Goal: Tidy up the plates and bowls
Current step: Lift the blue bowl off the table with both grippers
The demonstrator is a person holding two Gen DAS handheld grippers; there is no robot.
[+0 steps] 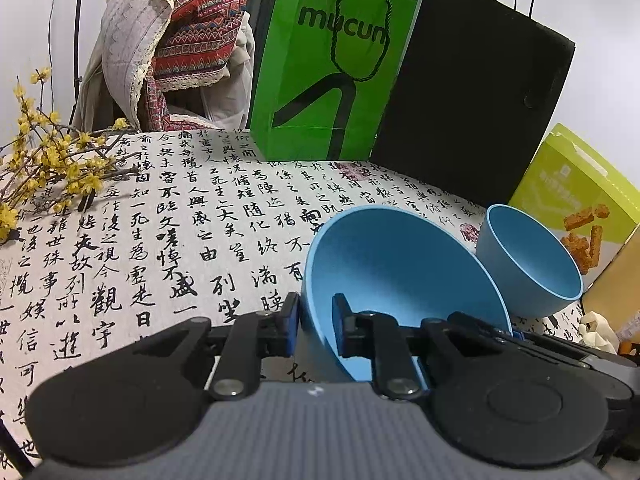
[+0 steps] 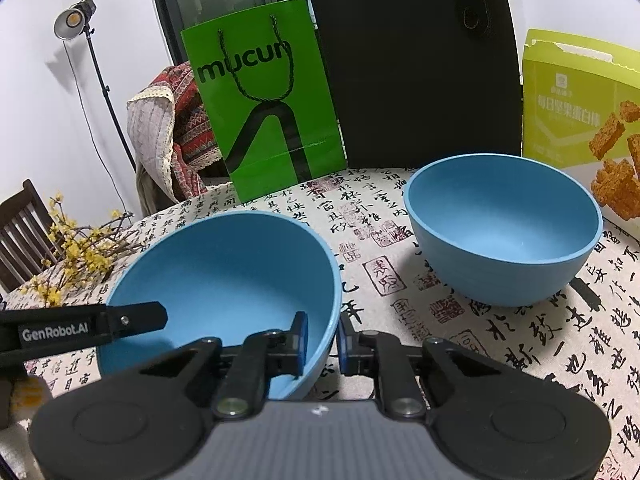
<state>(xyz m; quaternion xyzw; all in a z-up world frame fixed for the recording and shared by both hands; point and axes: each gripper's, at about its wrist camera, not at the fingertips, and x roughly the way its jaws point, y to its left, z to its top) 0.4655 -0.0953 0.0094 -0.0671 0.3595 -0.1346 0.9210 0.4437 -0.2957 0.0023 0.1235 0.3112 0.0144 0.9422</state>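
Two handheld grippers clamp opposite sides of one blue bowl (image 2: 224,276) on a round table draped in a calligraphy-print tablecloth (image 1: 160,240), the bowl sitting near the table's front edge with a second blue bowl (image 2: 504,228) standing upright just beyond it, the two apart in the right wrist view

The right gripper (image 2: 322,344) has its jaws pinched together on the near bowl's rim, one pad inside the wall and one outside; the left gripper (image 1: 316,324) bites the rim the same way from the other side, and the bowl looks tipped in its view

Both bowls appear to be matte, thin-walled plastic or similar: probably light and stiff, unlikely to break, but smooth enough to pivot in a narrow rim pinch, which may explain the two-sided hold. The rim looks the only practical place to take hold, as the rounded wall offers no other purchase

Behind stand a green paper bag (image 2: 264,100), a black bag (image 2: 412,64) and a snack box (image 2: 580,100), with yellow blossom twigs (image 1: 52,160) at the left
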